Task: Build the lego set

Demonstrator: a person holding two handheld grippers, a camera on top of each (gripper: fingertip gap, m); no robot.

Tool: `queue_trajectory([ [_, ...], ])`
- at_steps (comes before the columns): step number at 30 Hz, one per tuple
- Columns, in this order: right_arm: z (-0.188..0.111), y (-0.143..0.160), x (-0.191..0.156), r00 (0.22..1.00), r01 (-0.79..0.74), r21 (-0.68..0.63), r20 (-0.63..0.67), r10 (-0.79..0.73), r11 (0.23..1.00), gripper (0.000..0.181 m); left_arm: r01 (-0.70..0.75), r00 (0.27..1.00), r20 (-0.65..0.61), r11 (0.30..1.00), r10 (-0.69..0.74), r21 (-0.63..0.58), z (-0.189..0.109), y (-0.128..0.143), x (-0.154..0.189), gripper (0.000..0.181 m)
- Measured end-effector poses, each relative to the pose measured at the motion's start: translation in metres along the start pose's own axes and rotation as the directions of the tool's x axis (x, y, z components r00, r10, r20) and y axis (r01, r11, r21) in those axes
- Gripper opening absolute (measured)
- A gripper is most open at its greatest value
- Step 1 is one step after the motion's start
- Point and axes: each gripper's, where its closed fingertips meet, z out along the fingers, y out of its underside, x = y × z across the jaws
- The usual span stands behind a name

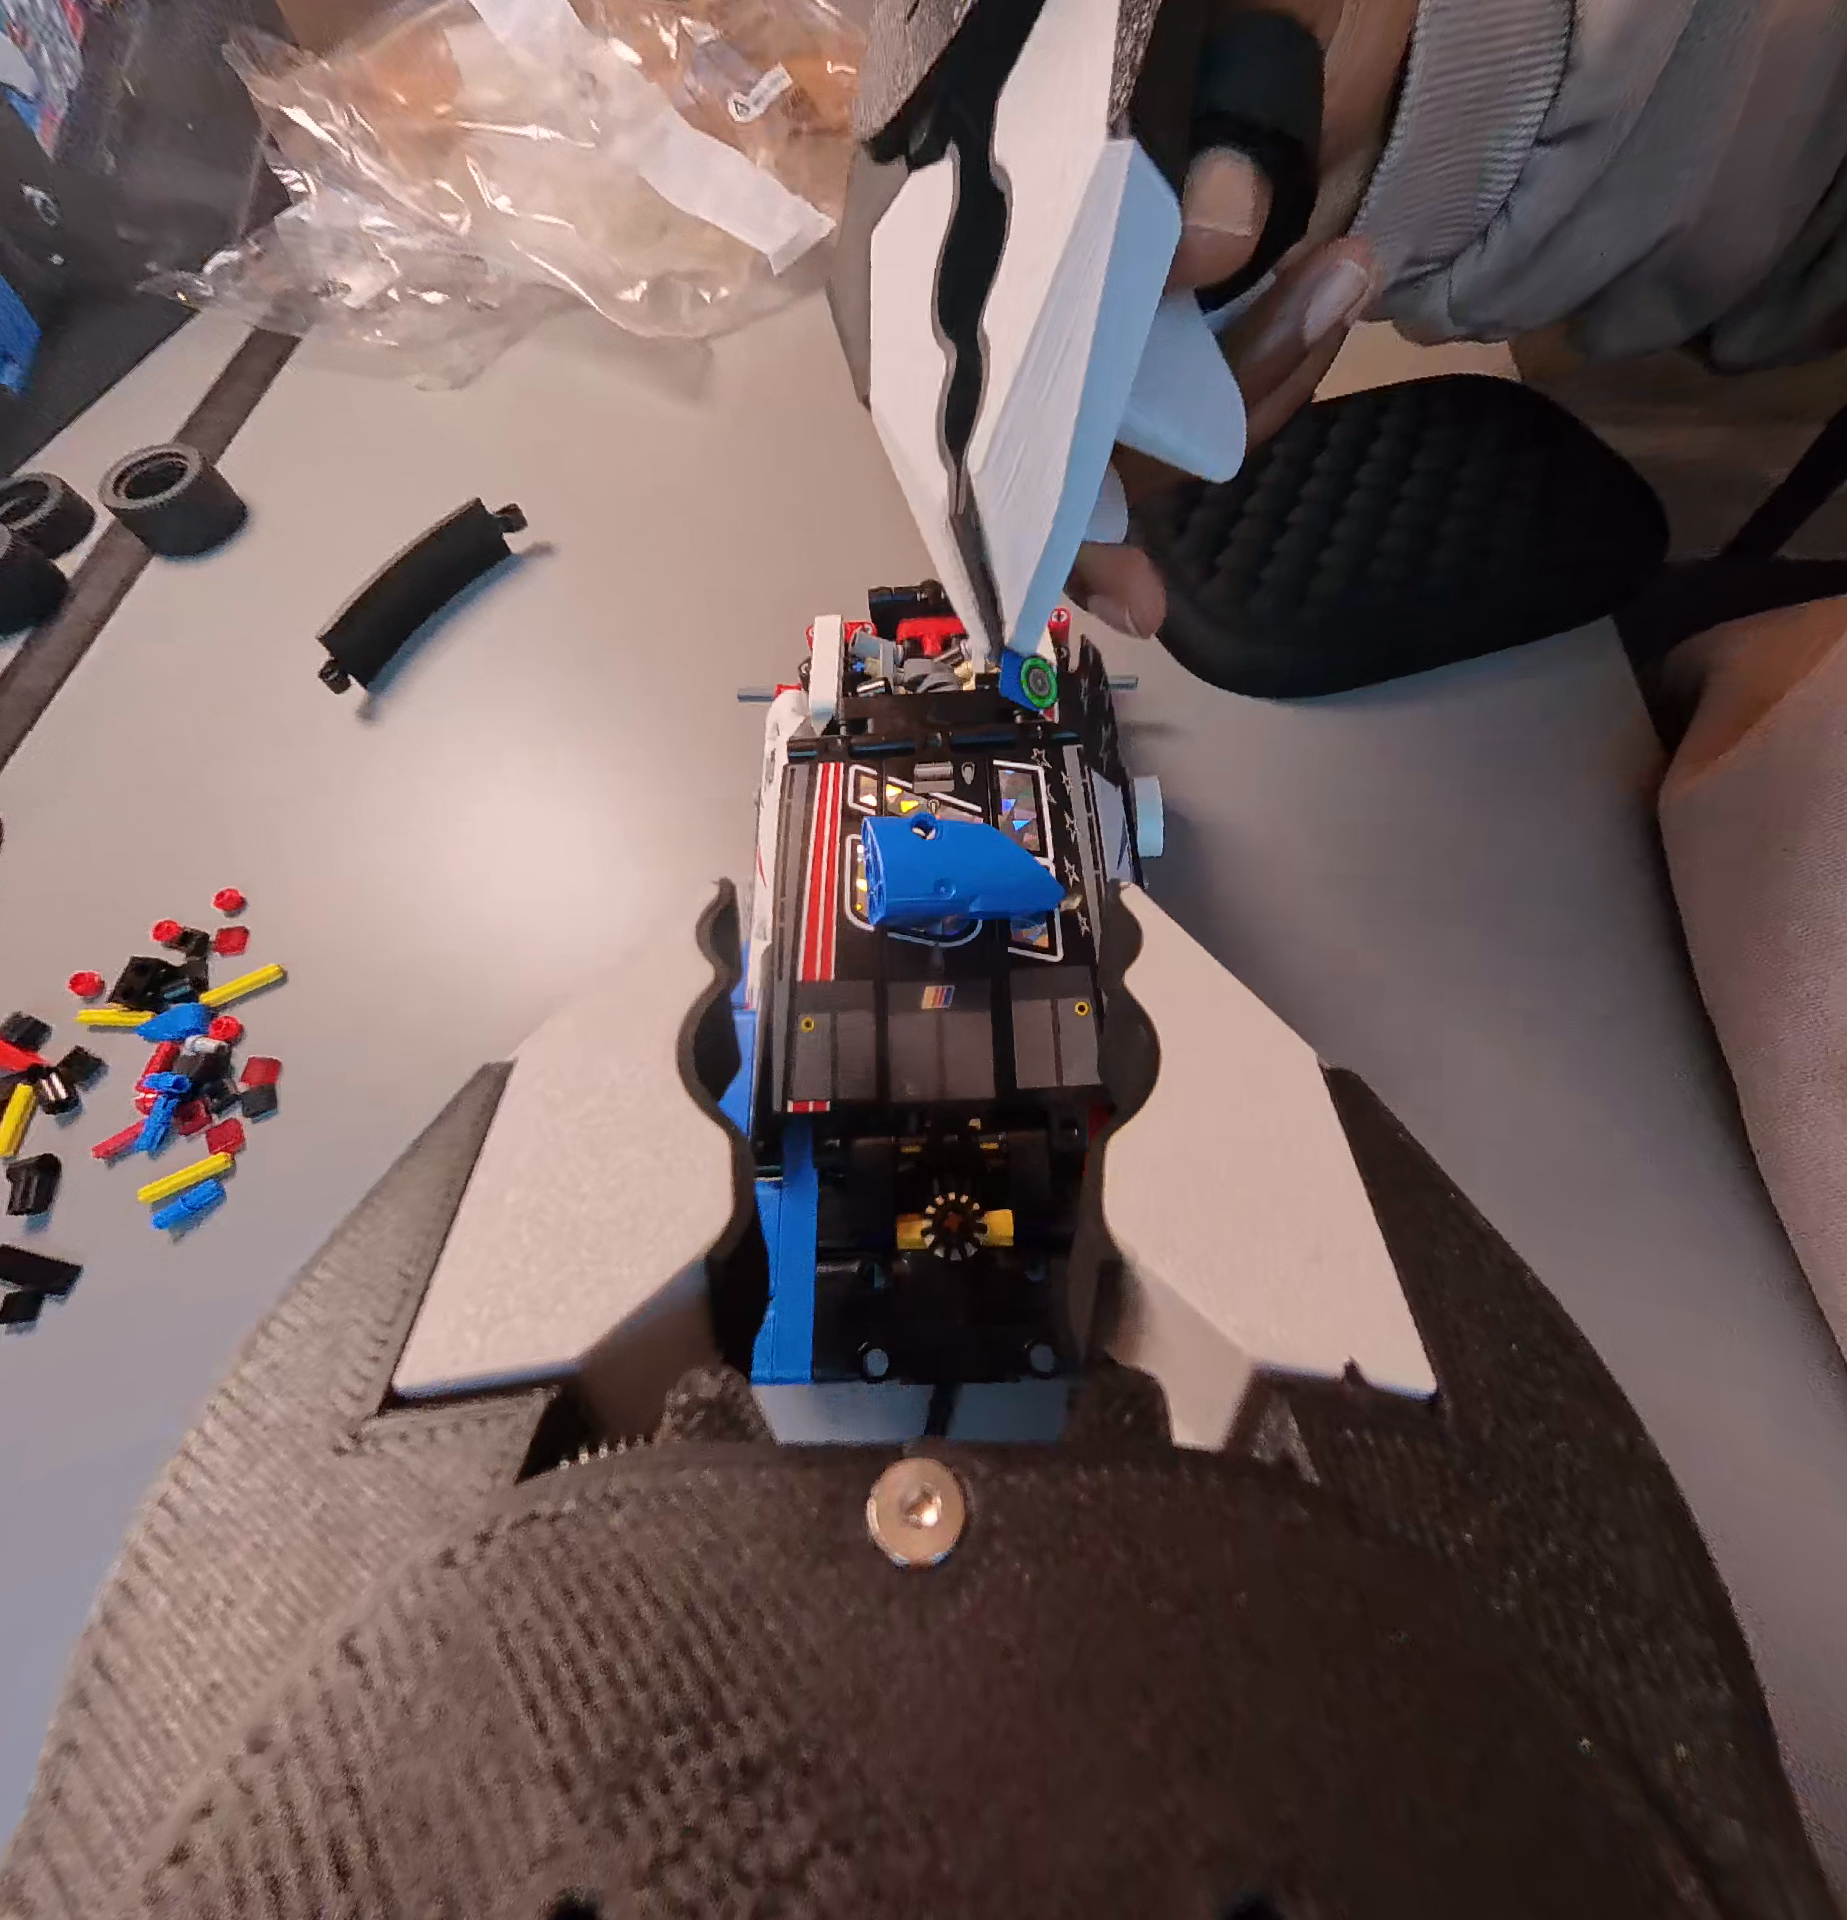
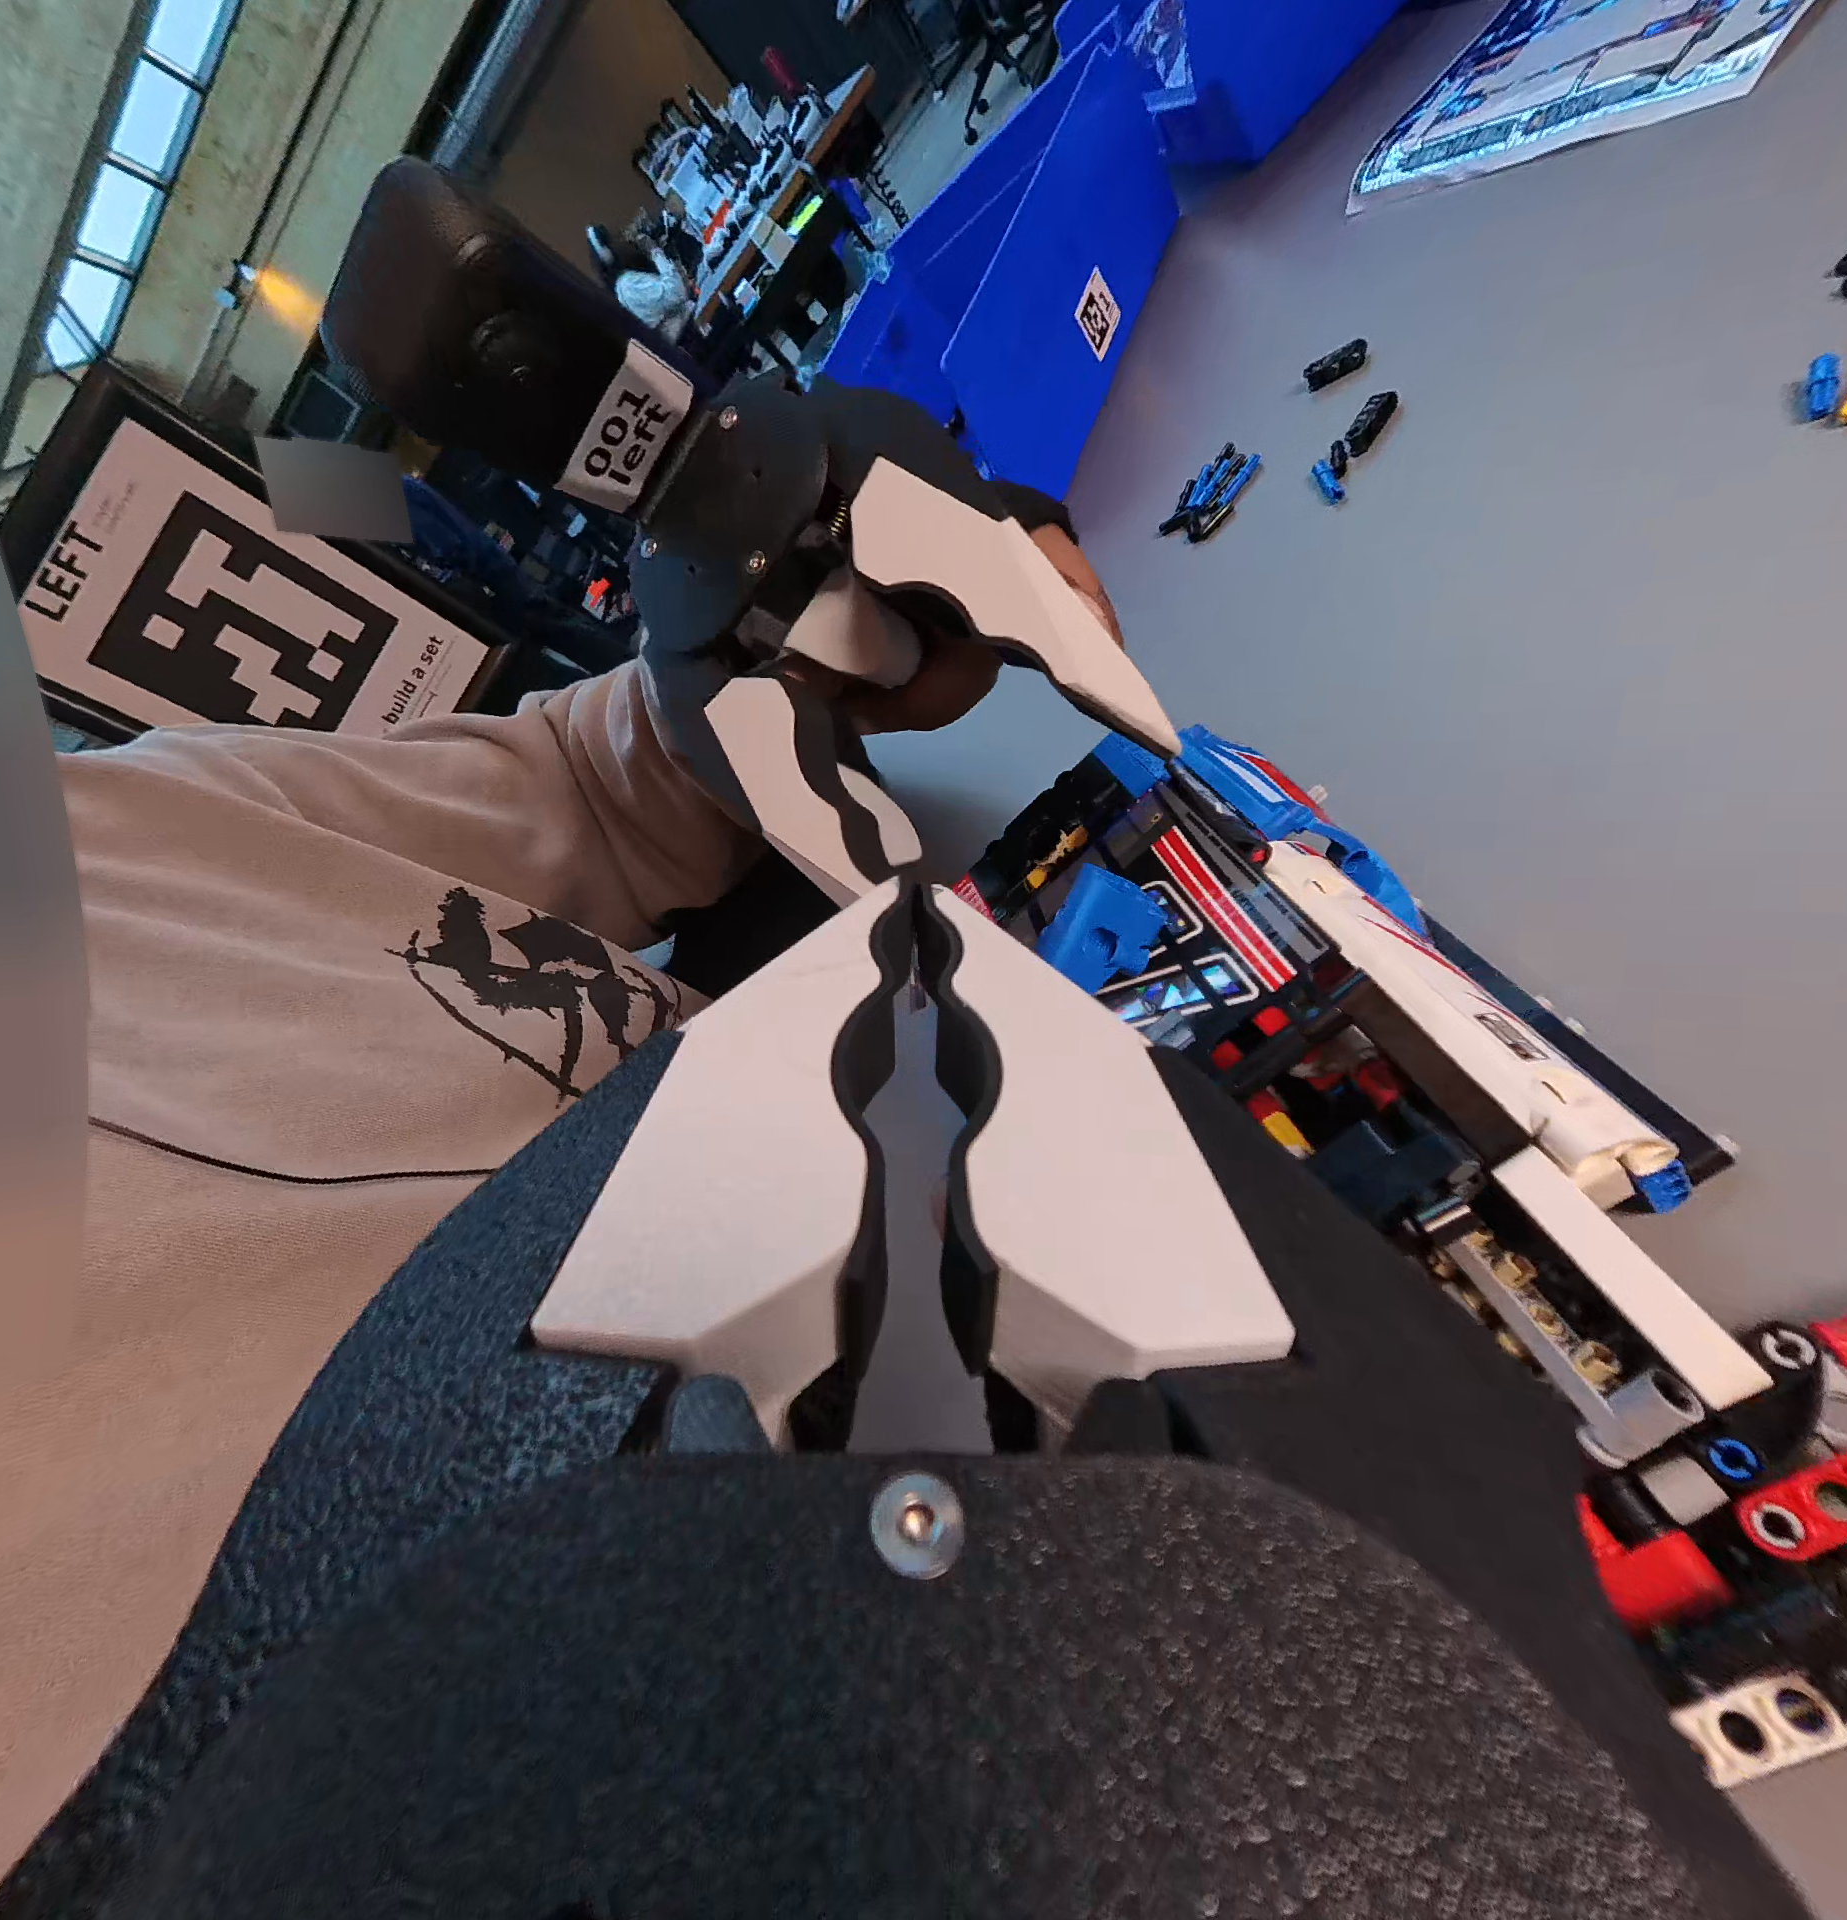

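the left tongs (image 1: 924, 1049) clamp the lego car (image 1: 940, 956) by its sides on the grey desk (image 1: 545, 790); the right tongs (image 2: 914, 909), nearly closed, seem to pinch a small blue piece (image 1: 1028, 681) at the car's far end.

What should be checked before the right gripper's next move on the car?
1. Car steadied: left gripper clamps its sides. Ok.
2. Right gripper shut, tips at blue piece on the car's far end. Ok.
3. Blue piece fully seated: cannot tell.
4. Blue piece pinched or only pressed: cannot tell.
5. Loose parts and tyres lie apart from the car. Ok.
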Motion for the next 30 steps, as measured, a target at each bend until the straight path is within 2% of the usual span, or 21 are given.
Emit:
queue_trajectory([
  [5, 0.005, -0.002, 0.01, 0.999, -0.049, -0.018, -0.01, 0.049, 0.999, 0.0, -0.014, 1.0, 0.0, 0.999, 0.014, 0.036, 0.002, 0.002, 0.004, 0.065],
  [18, 0.012, 0.002, 0.019, 0.997, -0.07, -0.078, -0.041, 0.067, 0.994, 0.0, -0.11, 0.994, -0.014, 0.993, 0.111, 0.043, 0.009, 0.003, 0.009, 0.038],
  [30, 0.015, 0.005, 0.018, 0.997, 0.02, -0.133, -0.065, -0.029, 0.991, 0.0, -0.097, 0.995, -0.021, 0.993, 0.098, 0.064, 0.006, 0.003, 0.012, 0.042],
])
